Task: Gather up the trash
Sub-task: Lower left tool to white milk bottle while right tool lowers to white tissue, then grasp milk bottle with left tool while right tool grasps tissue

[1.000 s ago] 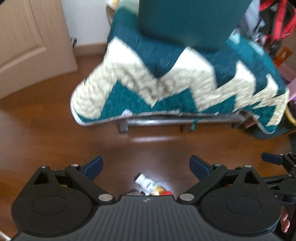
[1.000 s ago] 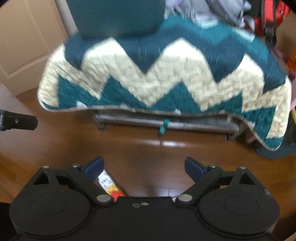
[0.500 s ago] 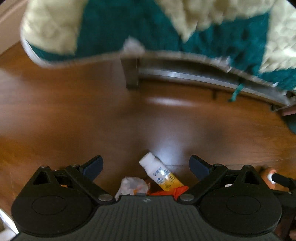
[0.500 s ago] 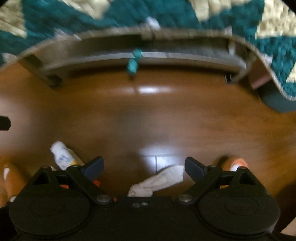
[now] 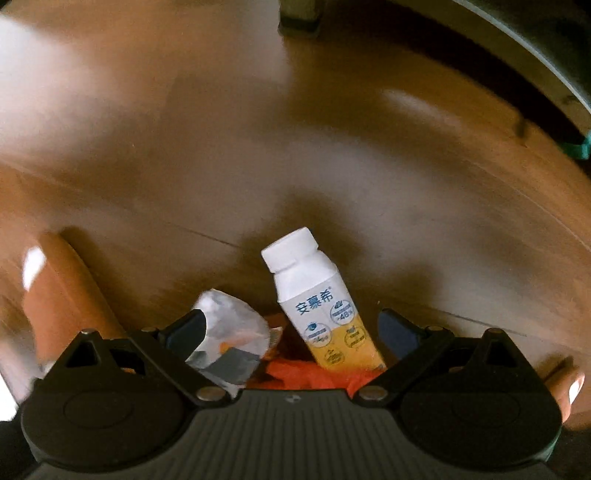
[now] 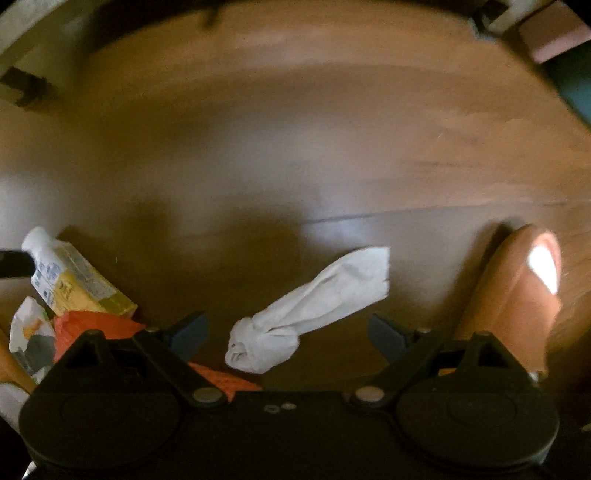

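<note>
On the wooden floor lies a white and yellow drink carton (image 5: pixel 321 306) with a white cap, beside a crumpled white wrapper (image 5: pixel 231 341) and an orange scrap (image 5: pixel 314 373). My left gripper (image 5: pixel 291 332) points down over them, open, with the carton and wrapper between its fingers but untouched. A twisted white tissue (image 6: pixel 306 314) lies on the floor between the fingers of my right gripper (image 6: pixel 288 332), which is open and not touching it. The right wrist view also shows the carton (image 6: pixel 74 280), the wrapper (image 6: pixel 29 332) and the orange scrap (image 6: pixel 92 328) at its left.
A person's orange slippers stand on the floor: one slipper (image 5: pixel 62 295) at the left, another slipper (image 6: pixel 517 295) at the right. A metal furniture frame (image 5: pixel 535 55) with a leg (image 5: pixel 299 14) runs along the far side. Bare floor (image 6: pixel 295 147) lies between it and the trash.
Both grippers have come down steeply toward the floor and tipped downward. The quilt-covered furniture has left view; the carton, wrapper and tissue now look much bigger and sit between the fingers.
</note>
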`<state>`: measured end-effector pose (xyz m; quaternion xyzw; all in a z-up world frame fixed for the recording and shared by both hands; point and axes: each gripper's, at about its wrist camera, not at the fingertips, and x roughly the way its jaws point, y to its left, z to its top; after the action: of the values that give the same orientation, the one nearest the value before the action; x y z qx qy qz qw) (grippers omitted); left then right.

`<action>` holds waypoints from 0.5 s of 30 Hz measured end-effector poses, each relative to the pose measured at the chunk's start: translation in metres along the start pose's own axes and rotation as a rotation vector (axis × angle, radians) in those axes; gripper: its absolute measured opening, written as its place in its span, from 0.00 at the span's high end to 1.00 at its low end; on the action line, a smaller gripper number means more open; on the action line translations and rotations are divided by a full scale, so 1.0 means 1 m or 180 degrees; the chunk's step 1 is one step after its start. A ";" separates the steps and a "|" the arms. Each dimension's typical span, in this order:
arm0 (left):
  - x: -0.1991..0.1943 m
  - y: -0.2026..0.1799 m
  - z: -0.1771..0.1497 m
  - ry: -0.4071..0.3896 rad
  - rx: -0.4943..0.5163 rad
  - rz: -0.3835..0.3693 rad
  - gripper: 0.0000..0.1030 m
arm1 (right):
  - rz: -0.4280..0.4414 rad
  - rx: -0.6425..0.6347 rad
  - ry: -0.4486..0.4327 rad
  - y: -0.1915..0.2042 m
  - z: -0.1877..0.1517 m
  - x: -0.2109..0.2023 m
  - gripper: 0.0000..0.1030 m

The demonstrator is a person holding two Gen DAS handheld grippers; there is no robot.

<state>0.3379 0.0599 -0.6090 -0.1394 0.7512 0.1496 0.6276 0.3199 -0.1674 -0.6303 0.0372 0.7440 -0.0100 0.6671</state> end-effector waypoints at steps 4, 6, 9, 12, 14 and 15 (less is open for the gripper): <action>0.021 -0.001 0.003 0.0088 -0.0067 -0.0080 0.03 | 0.0051 0.0044 0.0104 0.001 0.000 0.018 0.14; 0.029 -0.002 0.005 0.0110 -0.0056 -0.0115 0.03 | 0.0077 0.0059 0.0156 0.001 0.000 0.025 0.17; 0.040 -0.005 0.008 0.0146 -0.0037 -0.0161 0.03 | 0.0135 0.0093 0.0244 0.001 0.000 0.037 0.21; 0.047 -0.008 0.011 0.0133 0.0035 -0.0210 0.04 | 0.0168 0.0116 0.0287 0.002 0.000 0.045 0.25; 0.051 -0.013 0.012 0.0121 0.0089 -0.0235 0.06 | 0.0183 0.0124 0.0328 0.002 0.001 0.050 0.29; 0.052 -0.015 0.012 0.0118 0.0124 -0.0245 0.10 | 0.0187 0.0124 0.0345 0.002 0.001 0.052 0.30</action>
<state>0.3458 0.0504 -0.6627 -0.1587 0.7595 0.1081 0.6215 0.3155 -0.1633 -0.6824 0.0725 0.7772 -0.0029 0.6250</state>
